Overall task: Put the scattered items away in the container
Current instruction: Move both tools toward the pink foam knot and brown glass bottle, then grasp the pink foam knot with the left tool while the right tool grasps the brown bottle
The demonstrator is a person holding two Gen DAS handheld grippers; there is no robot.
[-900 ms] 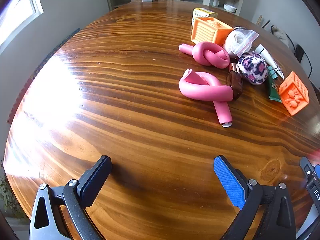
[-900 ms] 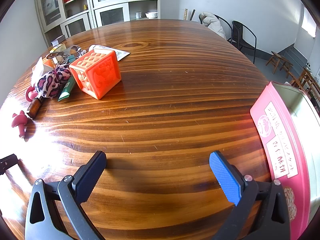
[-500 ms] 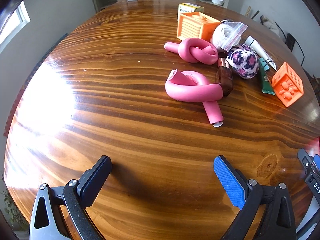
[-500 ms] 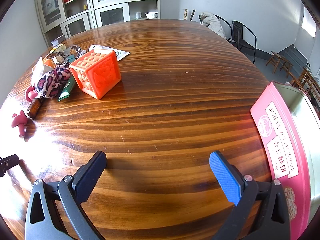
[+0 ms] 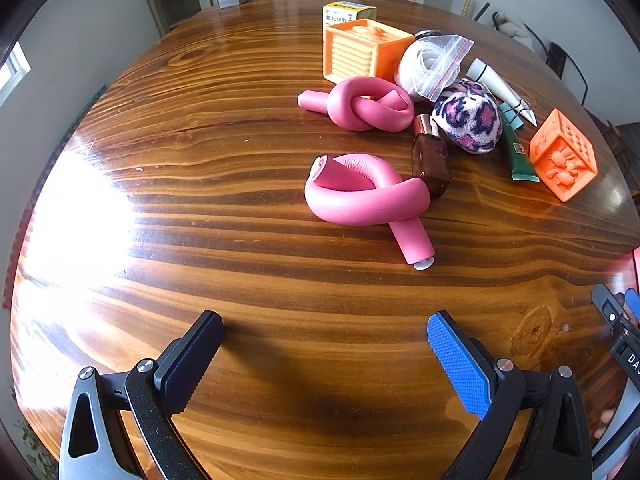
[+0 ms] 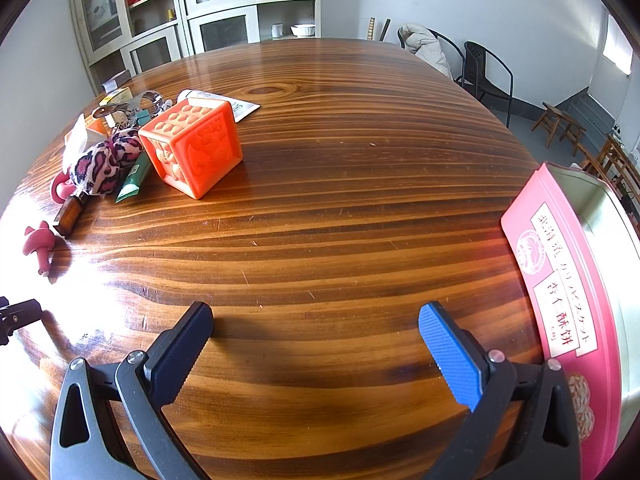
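Note:
My left gripper [image 5: 324, 332] is open over bare wood, nothing between its fingers. Ahead of it lies a looped pink foam tube [image 5: 366, 200], with a knotted pink tube [image 5: 368, 106] further back. Beside them sit a brown bottle [image 5: 431, 160], a leopard-print pouch [image 5: 468, 118], a green tube [image 5: 518, 152], a zip bag [image 5: 432, 64] and two orange cubes [image 5: 564, 156] [image 5: 360, 52]. My right gripper [image 6: 316, 330] is open and empty too. The orange cube [image 6: 196, 146] stands to its far left; the pink tin container [image 6: 568, 292] is at the right edge.
A yellow box [image 5: 348, 12] and a white tube [image 5: 500, 88] lie behind the pile. Cabinets [image 6: 208, 20] line the far wall, chairs [image 6: 488, 76] and stools [image 6: 560, 124] stand beyond the table's far right edge. Part of the other gripper [image 5: 620, 320] shows at the right.
In the left wrist view the pile of items has slid left and down, coming closer to my left gripper. The right wrist view is unchanged.

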